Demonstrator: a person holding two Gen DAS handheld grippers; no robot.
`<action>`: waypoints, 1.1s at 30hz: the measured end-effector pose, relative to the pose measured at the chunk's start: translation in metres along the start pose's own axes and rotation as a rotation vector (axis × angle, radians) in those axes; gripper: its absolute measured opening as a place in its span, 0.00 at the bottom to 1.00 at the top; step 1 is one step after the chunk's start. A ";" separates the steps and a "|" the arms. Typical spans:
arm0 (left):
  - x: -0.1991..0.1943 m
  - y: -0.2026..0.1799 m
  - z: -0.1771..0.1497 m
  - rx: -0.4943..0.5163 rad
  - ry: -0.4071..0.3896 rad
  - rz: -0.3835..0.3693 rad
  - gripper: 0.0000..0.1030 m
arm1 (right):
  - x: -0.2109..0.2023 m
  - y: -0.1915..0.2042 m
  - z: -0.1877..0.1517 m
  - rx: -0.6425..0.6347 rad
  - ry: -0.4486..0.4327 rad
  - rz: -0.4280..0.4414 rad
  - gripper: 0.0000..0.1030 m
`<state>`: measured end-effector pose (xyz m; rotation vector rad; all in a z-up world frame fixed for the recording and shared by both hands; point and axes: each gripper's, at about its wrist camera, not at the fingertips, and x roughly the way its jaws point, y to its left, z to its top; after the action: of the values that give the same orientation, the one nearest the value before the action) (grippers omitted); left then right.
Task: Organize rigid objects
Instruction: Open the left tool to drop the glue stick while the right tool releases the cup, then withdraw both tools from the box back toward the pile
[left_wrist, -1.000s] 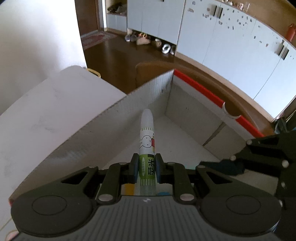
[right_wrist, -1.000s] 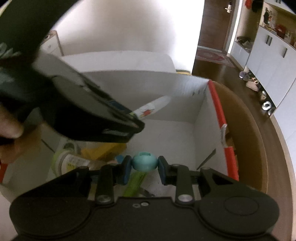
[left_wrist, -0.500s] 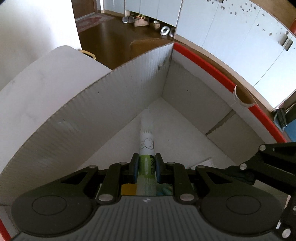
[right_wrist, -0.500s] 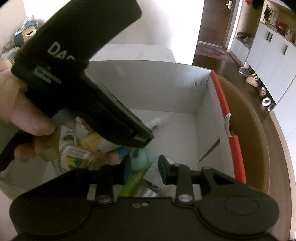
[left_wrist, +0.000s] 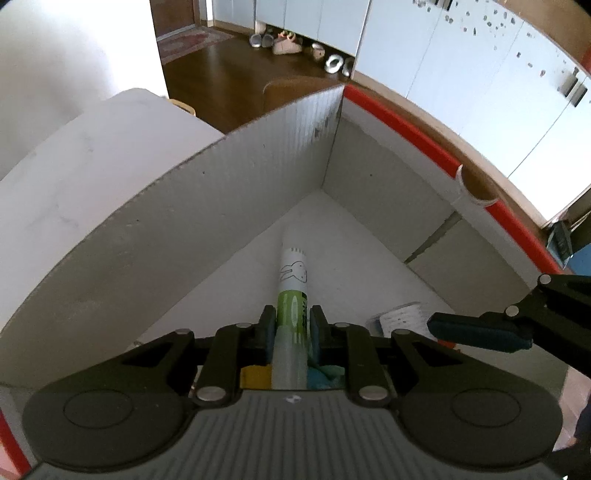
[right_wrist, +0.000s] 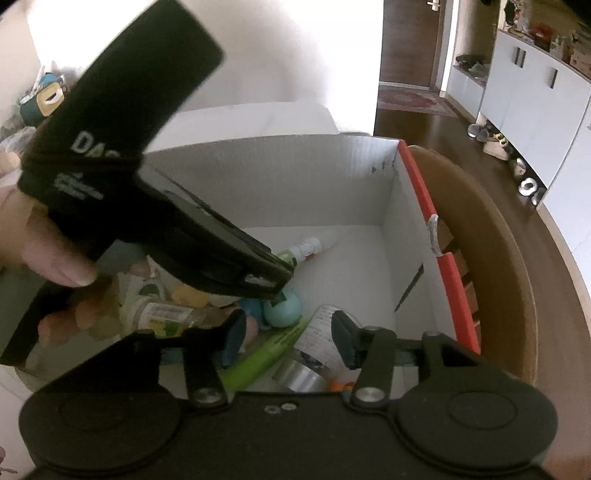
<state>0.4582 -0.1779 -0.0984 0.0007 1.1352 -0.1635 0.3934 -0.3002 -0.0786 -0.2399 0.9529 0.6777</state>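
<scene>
Teal egg (right_wrist: 282, 309) now free beyond opening right hand-held gripper (right_wrist: 290, 341); left hand-held gripper (left_wrist: 290, 325) clenched on glue stick (left_wrist: 291, 291).

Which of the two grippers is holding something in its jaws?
The left gripper: it clamps the green-and-white glue stick. The right gripper has opening jaws with nothing gripped.

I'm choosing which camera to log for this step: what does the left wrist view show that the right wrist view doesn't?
Only the left wrist view shows the left claw shut on the glue stick, with the rabbit drawing on its label readable.

Only the right wrist view shows the box's piled contents: a teal ball, a clear bottle, a green tube and a silver can. It also shows the right claw opening with nothing gripped, and the hand holding the left tool.

Both show the white cardboard box with its red edge.
</scene>
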 end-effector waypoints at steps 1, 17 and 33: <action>-0.005 0.001 -0.001 -0.004 -0.009 -0.005 0.19 | -0.003 0.000 -0.001 0.006 -0.004 0.000 0.50; -0.081 0.002 -0.039 -0.021 -0.175 -0.012 0.20 | -0.055 0.015 -0.006 0.042 -0.104 0.018 0.59; -0.153 0.012 -0.093 -0.058 -0.316 -0.012 0.21 | -0.101 0.047 -0.016 0.061 -0.213 0.031 0.64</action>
<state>0.3127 -0.1387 -0.0012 -0.0809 0.8240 -0.1359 0.3136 -0.3144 -0.0010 -0.0968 0.7728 0.6873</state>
